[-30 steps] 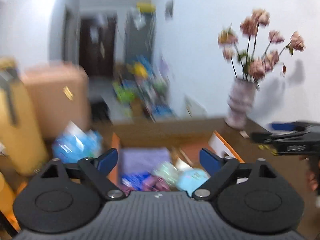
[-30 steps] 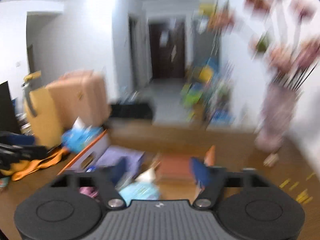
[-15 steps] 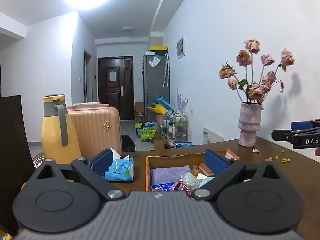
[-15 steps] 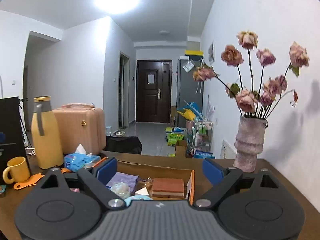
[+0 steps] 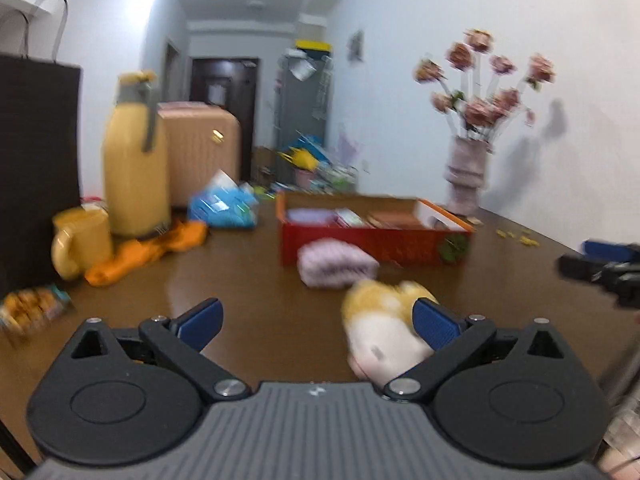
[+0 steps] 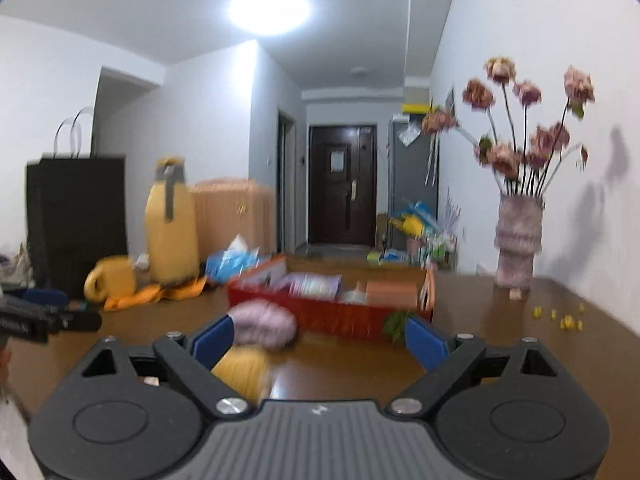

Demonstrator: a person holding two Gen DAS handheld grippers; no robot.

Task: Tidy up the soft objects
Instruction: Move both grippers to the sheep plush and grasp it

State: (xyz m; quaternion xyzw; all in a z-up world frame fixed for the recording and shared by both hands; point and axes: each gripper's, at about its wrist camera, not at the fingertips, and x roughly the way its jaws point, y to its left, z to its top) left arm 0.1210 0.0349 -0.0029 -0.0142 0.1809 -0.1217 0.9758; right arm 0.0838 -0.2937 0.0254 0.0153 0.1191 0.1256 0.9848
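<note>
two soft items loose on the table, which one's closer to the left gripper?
The yellow-and-white plush, beside the left gripper's right finger. The pink knit bundle lies farther off, by the red box.

Yellow-and-white plush toy (image 5: 384,332) lies on its side on the brown table (image 5: 248,292), close in front of me. Pink knitted soft roll (image 5: 336,264) sits just behind it, right against the front wall of the red open box (image 5: 376,246). Both blurry, details unclear.
</note>
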